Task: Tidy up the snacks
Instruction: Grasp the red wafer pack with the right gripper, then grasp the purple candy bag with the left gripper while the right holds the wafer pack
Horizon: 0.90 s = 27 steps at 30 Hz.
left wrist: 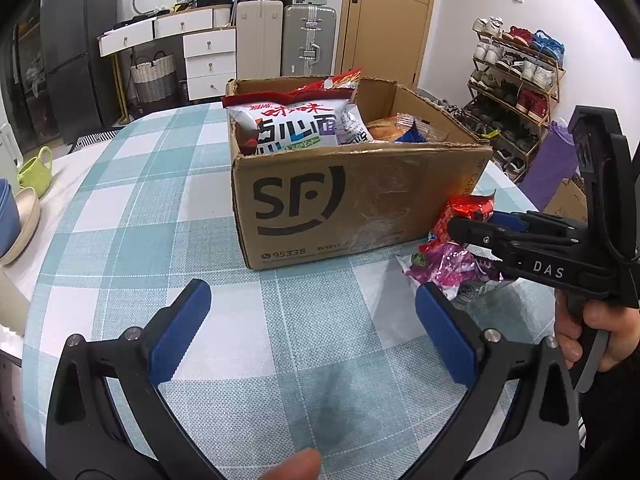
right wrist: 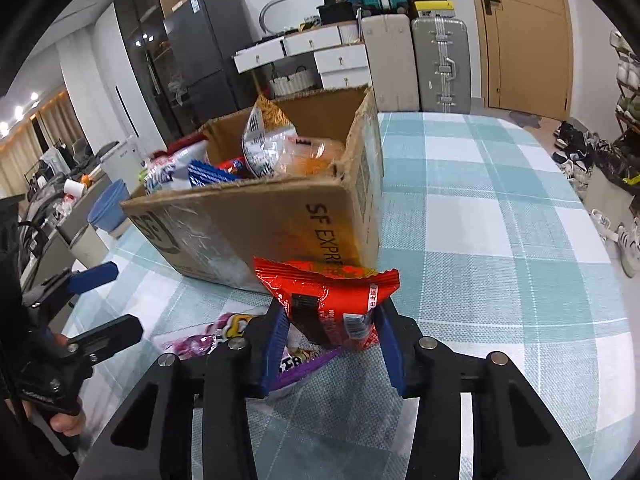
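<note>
Holding a red snack bag (right wrist: 332,304), the right gripper (right wrist: 332,344) nears the half-full box (right wrist: 256,220) mid-frame; purple snacks (left wrist: 448,264) wait, left gripper (left wrist: 312,332) wide apart

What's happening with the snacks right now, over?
Right gripper shut on red snack packet, beside the cardboard box. Left gripper open, empty. Purple packet on the table. Nothing blocking.

Black hand-held gripper (left wrist: 312,330), blue pads (left wrist: 182,330), silver screws

Glossy foil red snack packet (right wrist: 332,300) — matt cardboard box (left wrist: 352,200), woven checked tablecloth (left wrist: 132,240).
</note>
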{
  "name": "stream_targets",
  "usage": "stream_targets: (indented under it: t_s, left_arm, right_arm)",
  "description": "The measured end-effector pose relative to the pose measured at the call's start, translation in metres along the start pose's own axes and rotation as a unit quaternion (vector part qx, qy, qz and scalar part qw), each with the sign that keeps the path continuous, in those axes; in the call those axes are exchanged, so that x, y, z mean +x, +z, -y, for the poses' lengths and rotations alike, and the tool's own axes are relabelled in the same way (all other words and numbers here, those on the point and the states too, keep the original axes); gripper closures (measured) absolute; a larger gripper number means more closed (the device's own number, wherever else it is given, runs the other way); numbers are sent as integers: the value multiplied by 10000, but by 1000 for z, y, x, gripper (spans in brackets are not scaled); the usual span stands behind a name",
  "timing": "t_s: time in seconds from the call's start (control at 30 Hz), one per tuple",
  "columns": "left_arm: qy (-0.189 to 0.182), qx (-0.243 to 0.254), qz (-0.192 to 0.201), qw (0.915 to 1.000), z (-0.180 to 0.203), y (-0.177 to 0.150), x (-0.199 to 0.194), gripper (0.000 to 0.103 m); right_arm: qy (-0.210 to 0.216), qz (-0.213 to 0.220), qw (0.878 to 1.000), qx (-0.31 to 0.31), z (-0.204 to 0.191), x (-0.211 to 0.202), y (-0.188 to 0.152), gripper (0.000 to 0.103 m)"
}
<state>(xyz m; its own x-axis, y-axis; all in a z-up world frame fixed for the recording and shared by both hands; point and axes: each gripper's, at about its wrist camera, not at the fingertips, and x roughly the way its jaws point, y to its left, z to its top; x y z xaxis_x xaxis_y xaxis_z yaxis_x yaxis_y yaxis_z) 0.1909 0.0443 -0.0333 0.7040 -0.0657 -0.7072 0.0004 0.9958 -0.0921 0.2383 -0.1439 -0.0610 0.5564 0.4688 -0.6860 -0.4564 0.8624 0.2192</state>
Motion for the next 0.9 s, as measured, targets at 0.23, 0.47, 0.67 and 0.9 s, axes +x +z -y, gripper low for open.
stream_targets:
  t_s: [0.23, 0.47, 0.67, 0.9]
  left_arm:
    - [-85, 15, 0, 10000, 3, -1, -1, 1]
    - [-349, 97, -95, 9993, 19, -3, 0, 1]
    - [-542, 406, -288, 9973, 50, -7, 4, 1]
    - [-655, 761, -558, 9934, 89, -12, 20, 1]
  right_arm:
    - [72, 394, 9987, 304, 17, -39, -17, 60]
    - [-50, 530, 9976, 434, 36, -63, -18, 60]
    - [1, 626, 9966, 538, 49, -80, -15, 60]
    - [74, 804, 9939, 746, 63, -100, -12, 60]
